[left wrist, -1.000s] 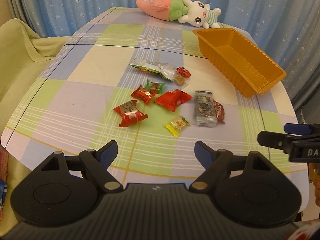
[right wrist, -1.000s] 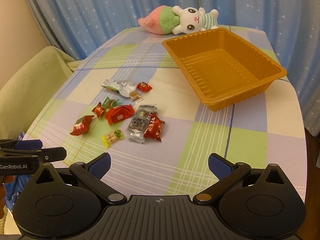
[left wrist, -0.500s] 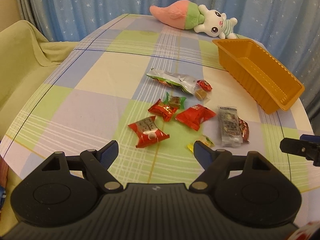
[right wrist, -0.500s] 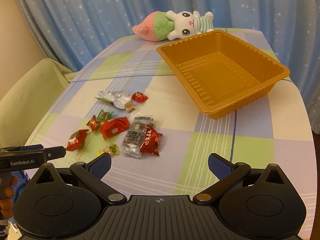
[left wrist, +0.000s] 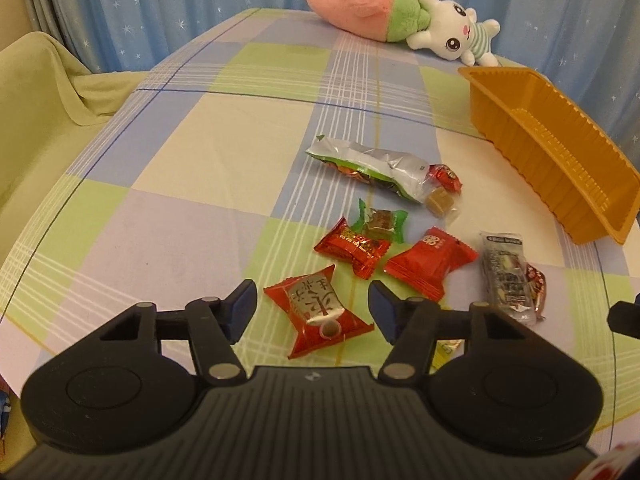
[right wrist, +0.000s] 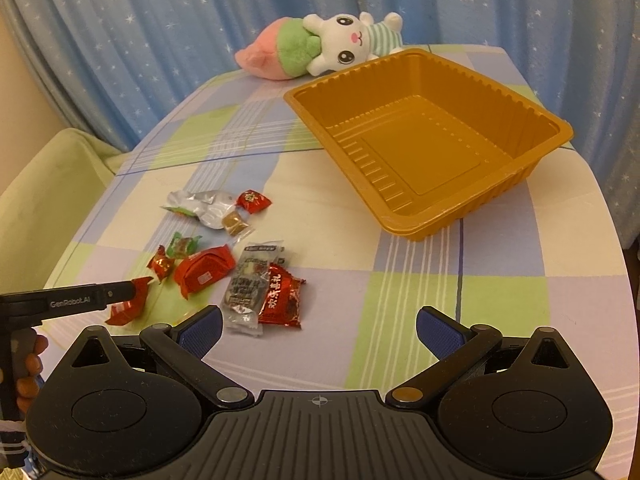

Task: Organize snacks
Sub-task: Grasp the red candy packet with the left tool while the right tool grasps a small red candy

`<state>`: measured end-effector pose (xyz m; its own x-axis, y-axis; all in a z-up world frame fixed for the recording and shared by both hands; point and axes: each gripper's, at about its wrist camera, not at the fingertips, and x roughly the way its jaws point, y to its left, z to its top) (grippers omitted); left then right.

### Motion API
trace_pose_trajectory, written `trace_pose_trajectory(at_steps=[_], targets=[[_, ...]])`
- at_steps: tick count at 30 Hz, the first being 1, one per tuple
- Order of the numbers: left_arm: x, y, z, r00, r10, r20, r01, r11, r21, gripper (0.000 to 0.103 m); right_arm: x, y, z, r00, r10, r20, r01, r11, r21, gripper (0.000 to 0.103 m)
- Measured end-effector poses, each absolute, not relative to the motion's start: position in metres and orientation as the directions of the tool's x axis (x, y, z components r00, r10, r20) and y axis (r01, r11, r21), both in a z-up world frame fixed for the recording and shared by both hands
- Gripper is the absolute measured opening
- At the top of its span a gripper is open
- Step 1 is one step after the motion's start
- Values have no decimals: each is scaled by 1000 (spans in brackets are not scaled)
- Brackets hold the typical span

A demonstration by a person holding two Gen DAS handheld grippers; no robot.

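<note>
Closing in since a moment ago, left tongs are narrowing, unpinched, around the red-and-silver foil candy; right tongs are gaping empty.

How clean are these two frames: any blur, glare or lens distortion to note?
Left wrist view: sharp, warm light, table edge bowed by the fisheye, glare on the silver packet. Right wrist view: sharp too, dark corners, soft shine inside the orange tray.

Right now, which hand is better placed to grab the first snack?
Left. The left tool brackets the red and silver candy, its jaws just closing but not yet touching. The right tool is open over bare tablecloth, nothing between its jaws.
</note>
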<state>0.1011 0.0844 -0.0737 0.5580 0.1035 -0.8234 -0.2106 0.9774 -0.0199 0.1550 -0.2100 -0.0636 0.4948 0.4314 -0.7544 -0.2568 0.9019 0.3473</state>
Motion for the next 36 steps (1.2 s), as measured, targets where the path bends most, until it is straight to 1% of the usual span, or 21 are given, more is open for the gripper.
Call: trace_pose_trajectory(at_steps=[4,6,8,10,12,17,21,22,23,27,31,32,36], targets=[[106,88,-81,537,89,-839,-191,981,-18,54,158,-208,-65,494,423,-760,-241,906,348,103],[107,90,-84,522,81,-849,-180,983,-17,50,159,-207,-66,492,420,-762,-235,907,349,103],[106,91,-86,511,70,-857,-170,985,-21,42,160,-206,-66,492,420,-762,-231,907,351,103],[104,93,-89,503,65,-862,-163,986,-20,40,161,-204,-66,493,420,-762,-228,907,353,103],[103,96,-91,493,55,-868,-152,988,-23,34,162,-202,-66,493,420,-762,-227,907,354,103],[100,99,-92,502,39,-864,-121,992,-26,28,163,-193,-68,492,419,-764,-244,908,340,103],[98,104,-90,508,40,-860,-115,993,-21,27,162,-187,-70,495,416,-763,-272,908,318,102],[97,105,-89,511,42,-859,-116,993,-21,26,162,-186,-71,498,414,-762,-280,908,310,97],[96,107,-89,512,45,-858,-117,993,-18,26,162,-184,-72,499,415,-761,-290,907,305,88],[92,115,-85,522,58,-851,-126,992,-10,26,166,-181,-80,482,426,-766,-308,901,306,75],[87,122,-80,531,74,-844,-138,990,0,26,170,-175,-86,475,442,-761,-334,890,309,58],[85,124,-78,534,77,-842,-142,990,1,26,171,-173,-88,472,444,-761,-338,889,308,54],[80,132,-74,542,85,-836,-156,988,-1,26,178,-166,-93,472,446,-760,-351,886,302,47]])
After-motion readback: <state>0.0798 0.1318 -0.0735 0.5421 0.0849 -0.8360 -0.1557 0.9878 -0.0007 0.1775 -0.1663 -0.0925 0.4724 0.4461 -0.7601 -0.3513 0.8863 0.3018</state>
